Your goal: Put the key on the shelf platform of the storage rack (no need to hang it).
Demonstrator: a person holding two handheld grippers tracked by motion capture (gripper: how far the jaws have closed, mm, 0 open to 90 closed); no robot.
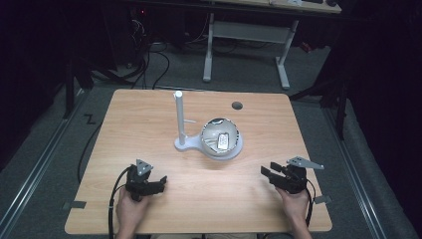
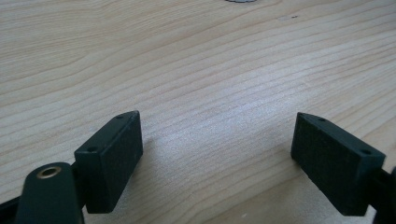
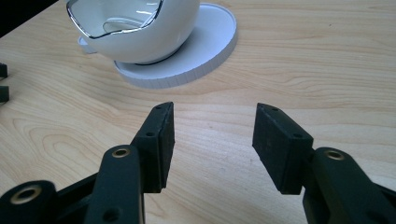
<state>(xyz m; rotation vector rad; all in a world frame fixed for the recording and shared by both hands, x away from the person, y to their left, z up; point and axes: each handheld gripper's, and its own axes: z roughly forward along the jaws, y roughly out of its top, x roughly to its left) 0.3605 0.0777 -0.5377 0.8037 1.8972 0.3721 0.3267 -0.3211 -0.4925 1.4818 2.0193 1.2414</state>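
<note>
While both grippers rest near the table's (image 1: 149, 109) front edge, the high view shows the white bowl (image 1: 221, 137) on its round base well ahead, between them. In the left gripper view the left gripper (image 2: 217, 140) has jaws spread over bare wood. In the right gripper view the right gripper (image 3: 212, 135) points, jaws spread and empty, toward the bowl. This looks like the start; next calls for reaching forward to the bowl.

Both hands low and well apart, left gripper (image 1: 160, 182) and right gripper (image 1: 267, 174) each pointing inward toward the other, jaws spread wide on both with nothing between them.
</note>
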